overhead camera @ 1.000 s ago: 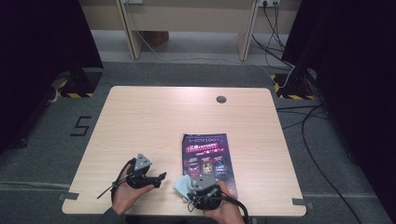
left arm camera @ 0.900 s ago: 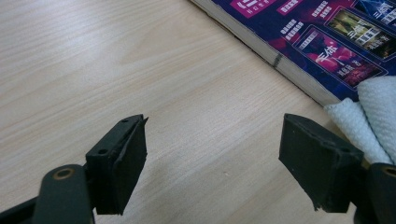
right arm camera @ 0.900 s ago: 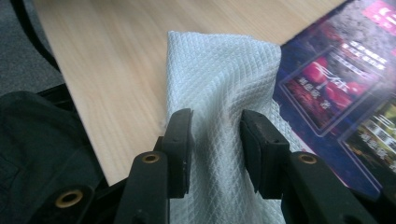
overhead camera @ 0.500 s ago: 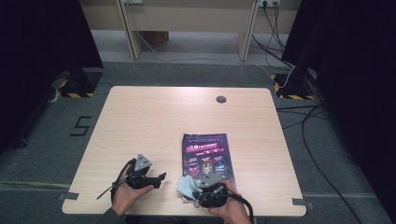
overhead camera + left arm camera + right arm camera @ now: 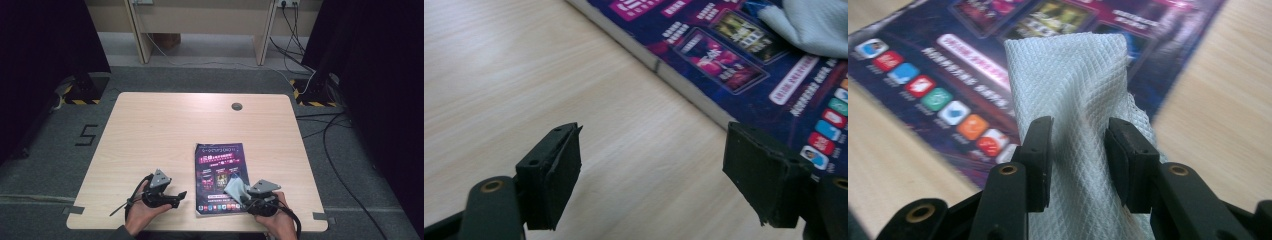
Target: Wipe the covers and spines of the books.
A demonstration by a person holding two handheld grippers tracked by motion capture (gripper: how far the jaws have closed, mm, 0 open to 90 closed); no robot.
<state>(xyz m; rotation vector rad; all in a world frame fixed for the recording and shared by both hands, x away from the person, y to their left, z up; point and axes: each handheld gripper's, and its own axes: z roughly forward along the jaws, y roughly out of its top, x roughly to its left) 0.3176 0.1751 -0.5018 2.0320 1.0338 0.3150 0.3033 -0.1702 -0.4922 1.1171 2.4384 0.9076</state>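
Since the earlier frames the right gripper [image 5: 239, 196] had slid its cloth [image 5: 235, 187] rightwards across the lower part of the booklet [image 5: 220, 170], from the near left corner toward the near right, while the left gripper [image 5: 176, 196] had kept its place on the table [image 5: 150, 130].

The right jaws were pinched on the cloth [image 5: 1073, 100], a white waffle-weave wipe bunched between the pads and folded forward so that its free end lay on the glossy cover [image 5: 923, 75]. Held that way, low and dragging, it looked like a wiping stroke over the cover rather than a carry.

The left gripper [image 5: 659, 170] stood wide open with nothing between its pads, resting just left of the booklet [image 5: 774, 75], its jaws pointed at the thick near edge. That placing seemed meant to steady the booklet if the wipe pushed it, though the pads were not touching it.

The booklet lay flat on the near right part of the table, face up, its long sides running away from the person. The cloth sat on its lower right area, close to the near edge.
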